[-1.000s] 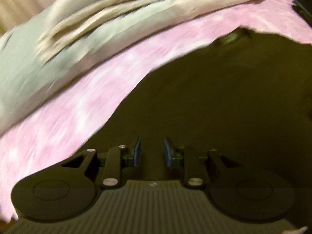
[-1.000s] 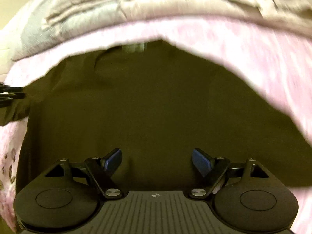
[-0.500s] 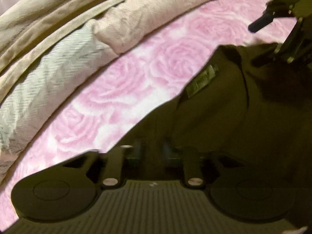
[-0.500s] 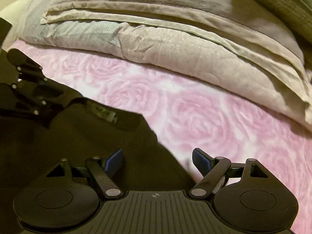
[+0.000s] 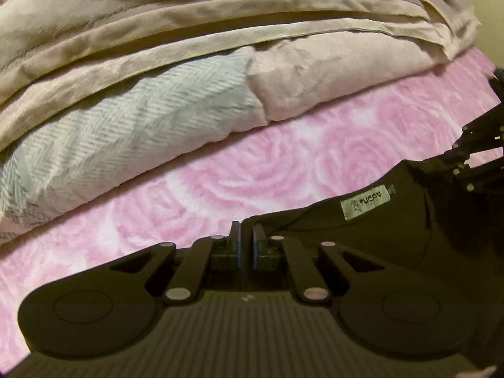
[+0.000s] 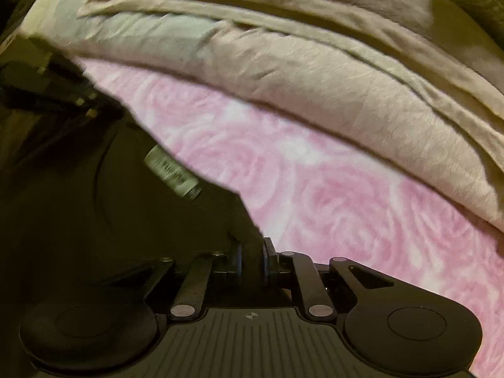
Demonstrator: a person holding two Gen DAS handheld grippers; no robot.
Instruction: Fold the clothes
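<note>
Both tongs pinch dark brown knit garment (image 5: pixel 393 239) on pink rose-print bed cover (image 5: pixel 220 186): left tongs (image 5: pixel 246 245) | right tongs (image 6: pixel 252 260) | I'd keep neckline corners level; lift evenly.

Pink rose bedspread (image 5: pixel 252 170), dark garment (image 5: pixel 393 230), apparently folded bedding (image 5: pixel 189 78)

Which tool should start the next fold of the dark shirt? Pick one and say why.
Neither stands out. The left tool pinches the dark shirt at one shoulder edge, the right tool at the other, the neck label between them. I would move both together over the pink sheet.
</note>
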